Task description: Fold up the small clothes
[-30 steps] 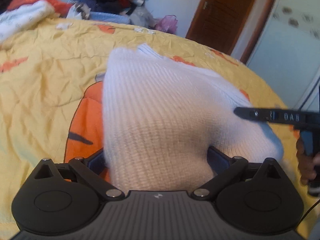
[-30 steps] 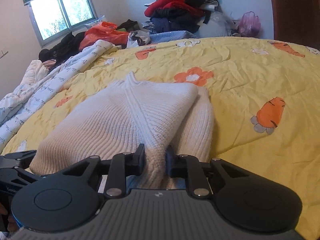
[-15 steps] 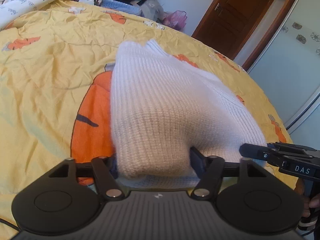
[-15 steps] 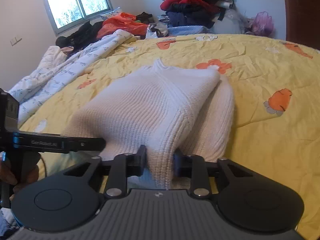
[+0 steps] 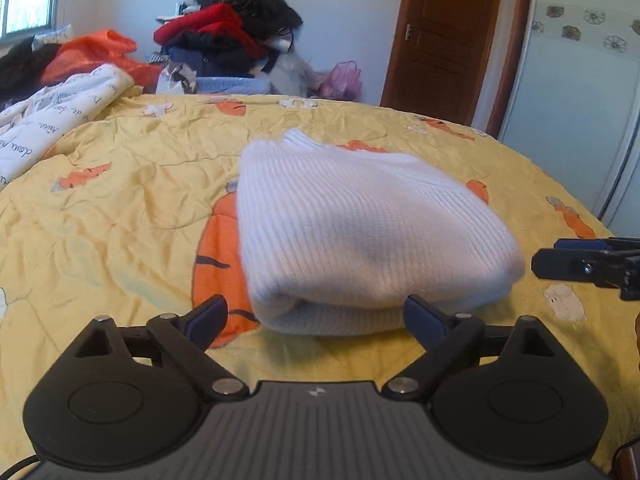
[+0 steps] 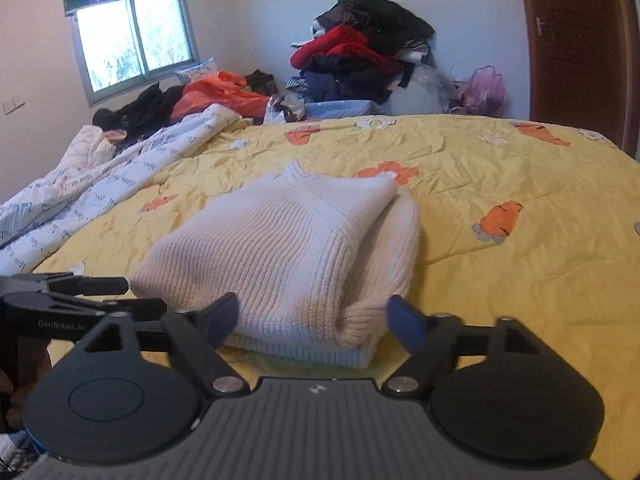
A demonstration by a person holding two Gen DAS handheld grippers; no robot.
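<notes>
A white knit sweater lies folded in a thick bundle on the yellow carrot-print bedspread. It also shows in the right wrist view. My left gripper is open and empty, its fingers just in front of the bundle's near edge. My right gripper is open and empty, also just short of the near edge. The right gripper shows at the right of the left wrist view; the left gripper shows at the left of the right wrist view.
A white printed quilt lies along the bed's left side. A heap of red, black and orange clothes stands at the far wall. A brown door and a white wardrobe are to the right.
Both grippers have opened and let go of the sweater, then drawn back a little. The folded bundle now rests on the bedspread by itself.
</notes>
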